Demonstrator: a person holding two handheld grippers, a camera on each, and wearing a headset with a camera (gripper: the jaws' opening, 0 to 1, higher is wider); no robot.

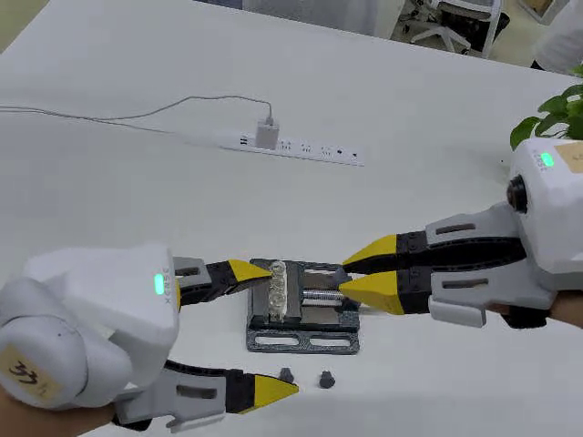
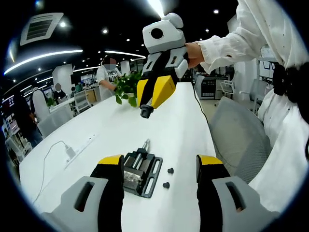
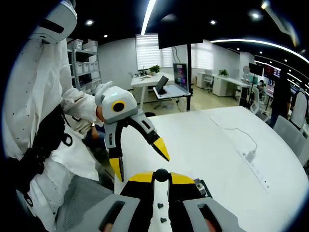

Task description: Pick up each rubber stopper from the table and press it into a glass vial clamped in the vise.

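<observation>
A small black vise (image 1: 305, 339) sits near the table's front edge, with clear glass vials (image 1: 278, 291) clamped upright in it. Two dark rubber stoppers (image 1: 286, 374) (image 1: 326, 379) lie on the table just in front of the vise. My left gripper (image 1: 262, 330) is open wide, one jaw beside the vials and the other by the loose stoppers. In the left gripper view the vise (image 2: 140, 169) and the stoppers (image 2: 170, 170) lie between its jaws. My right gripper (image 1: 355, 273) comes in from the right above the vise, shut on a rubber stopper (image 2: 145, 112) (image 3: 161, 174).
A white power strip (image 1: 282, 144) with a plugged charger and a cable lies across the middle of the table. A green plant (image 1: 556, 114) stands at the right edge. Office chairs (image 1: 455, 23) stand beyond the far edge. People stand at the back of the room.
</observation>
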